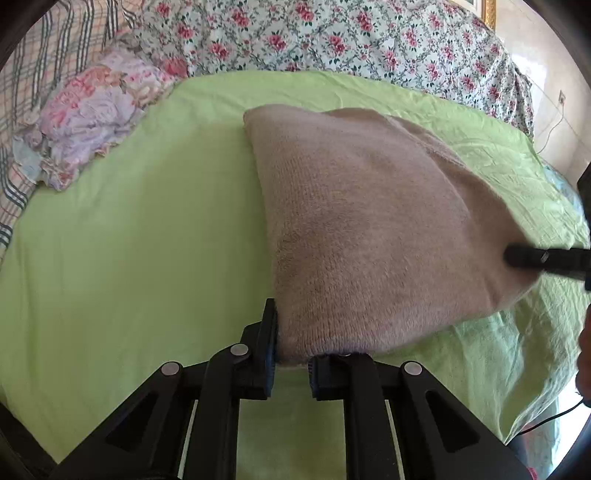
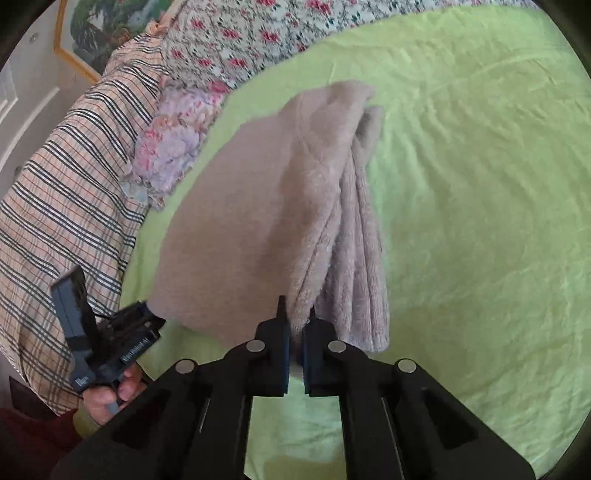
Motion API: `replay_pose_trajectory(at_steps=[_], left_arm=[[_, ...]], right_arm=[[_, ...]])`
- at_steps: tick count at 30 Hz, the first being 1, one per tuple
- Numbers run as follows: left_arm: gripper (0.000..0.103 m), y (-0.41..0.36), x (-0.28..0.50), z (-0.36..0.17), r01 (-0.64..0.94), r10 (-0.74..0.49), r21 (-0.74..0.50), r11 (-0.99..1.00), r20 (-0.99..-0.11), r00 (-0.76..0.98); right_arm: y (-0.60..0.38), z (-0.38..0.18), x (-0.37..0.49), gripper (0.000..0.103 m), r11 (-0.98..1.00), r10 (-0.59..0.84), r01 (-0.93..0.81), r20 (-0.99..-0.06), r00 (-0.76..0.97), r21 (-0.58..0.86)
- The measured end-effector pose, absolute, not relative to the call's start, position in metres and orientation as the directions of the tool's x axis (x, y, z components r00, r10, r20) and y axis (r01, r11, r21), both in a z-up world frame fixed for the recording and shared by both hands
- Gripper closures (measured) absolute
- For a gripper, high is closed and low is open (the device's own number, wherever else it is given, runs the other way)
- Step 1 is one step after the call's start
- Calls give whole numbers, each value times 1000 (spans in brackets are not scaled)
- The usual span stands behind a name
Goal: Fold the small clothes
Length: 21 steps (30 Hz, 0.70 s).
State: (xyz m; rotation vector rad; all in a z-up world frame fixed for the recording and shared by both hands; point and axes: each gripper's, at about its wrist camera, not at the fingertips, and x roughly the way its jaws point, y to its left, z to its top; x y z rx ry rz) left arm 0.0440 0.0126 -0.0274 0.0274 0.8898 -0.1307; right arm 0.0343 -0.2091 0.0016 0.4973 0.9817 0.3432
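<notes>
left wrist view: the left gripper [image 1: 291, 354] has its jaws drawn narrow, pinching the near corner of a fuzzy beige knitted garment [image 1: 369, 229]. the garment is stretched in a broad, smooth sheet above a lime green bedsheet [image 1: 129, 240]. at the right edge a black finger of the right gripper [image 1: 546, 260] touches the garment's far corner; whether it clamps cannot be told here. a crumpled pink and lilac floral cloth [image 1: 96, 114] lies at the sheet's upper left, beside a beige plaid fabric [image 1: 44, 55], and a white quilt printed with red roses [image 1: 332, 37] runs along the back.

right wrist view: the right gripper [image 2: 295, 325] has its jaws nearly together, gripping an edge of the beige garment [image 2: 258, 206], whose right side hangs in ribbed vertical folds, a detail hidden from the other camera. the left gripper [image 2: 110, 332] shows as a whole tool at the lower left, with the person's hand [image 2: 110, 395] around its handle. a gold-framed picture [image 2: 99, 33] hangs on the wall.
</notes>
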Motion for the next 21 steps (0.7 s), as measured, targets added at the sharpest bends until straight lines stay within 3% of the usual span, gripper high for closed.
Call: replay_pose_trajectory(at_steps=[3, 8, 16, 21], left_arm=[[93, 9, 38, -25, 119, -73, 2, 993, -776, 626], [93, 2, 39, -33, 115, -56, 17, 993, -800, 597], [93, 10, 41, -34, 98, -96, -49, 994, -825, 556], [93, 6, 42, -42, 117, -103, -47, 992, -836, 539]], right_arm=[[-212, 17, 33, 97, 903, 401, -88, -753, 522, 420], [-214, -22, 44, 97, 953, 292, -56, -853, 433, 298], [-206, -14, 43, 97, 986, 162, -39, -863, 479, 164], [-204, -32, 45, 97, 985, 163, -25, -883, 439, 169]])
